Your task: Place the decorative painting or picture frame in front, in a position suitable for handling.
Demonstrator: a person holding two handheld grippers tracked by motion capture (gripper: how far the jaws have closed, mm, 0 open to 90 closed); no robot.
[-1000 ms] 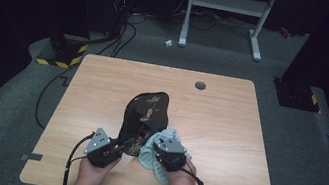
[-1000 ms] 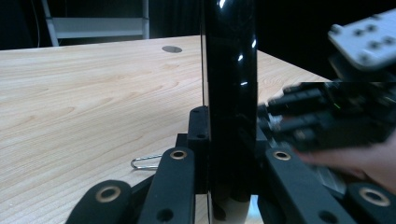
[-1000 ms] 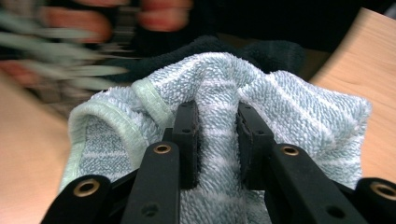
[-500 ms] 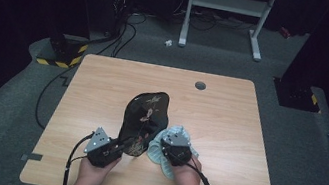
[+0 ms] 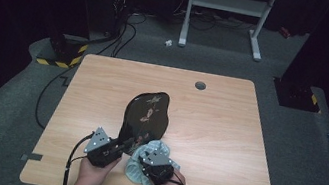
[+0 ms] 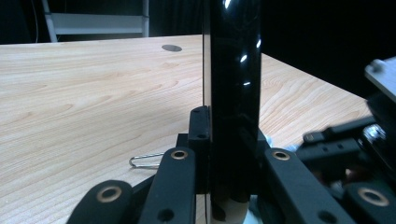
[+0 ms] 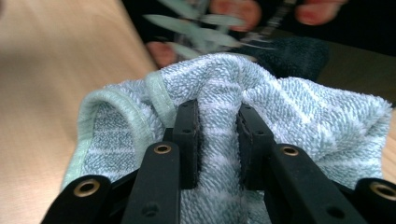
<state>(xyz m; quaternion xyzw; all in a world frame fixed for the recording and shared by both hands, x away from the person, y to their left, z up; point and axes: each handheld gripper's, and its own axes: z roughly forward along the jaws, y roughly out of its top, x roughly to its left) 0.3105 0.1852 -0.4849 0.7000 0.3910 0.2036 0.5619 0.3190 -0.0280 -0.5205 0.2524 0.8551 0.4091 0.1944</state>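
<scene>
Black lacquered tray [image 5: 145,117], glossy with a painted floral pattern on its face, stands tilted up on edge near the front middle of the wooden table [image 5: 216,131]. Its lower edge sits right between the jaws of the left gripper [image 5: 119,147], which are clamped on it; in the left gripper view the tray [image 6: 233,93] rises as a dark vertical slab straight up from between the two pads. Just to its right, the right gripper [image 5: 149,163] is pinched onto a bunched pale blue-green towel [image 5: 139,172], a fold of terry cloth [image 7: 261,107] squeezed between its jaws. The towel lies against the tray's lower face, touching it. Both of the person's hands hold the grippers close together at the table's near edge. A small wire paper clip [image 6: 145,160] lies on the wood just left of the left gripper.
</scene>
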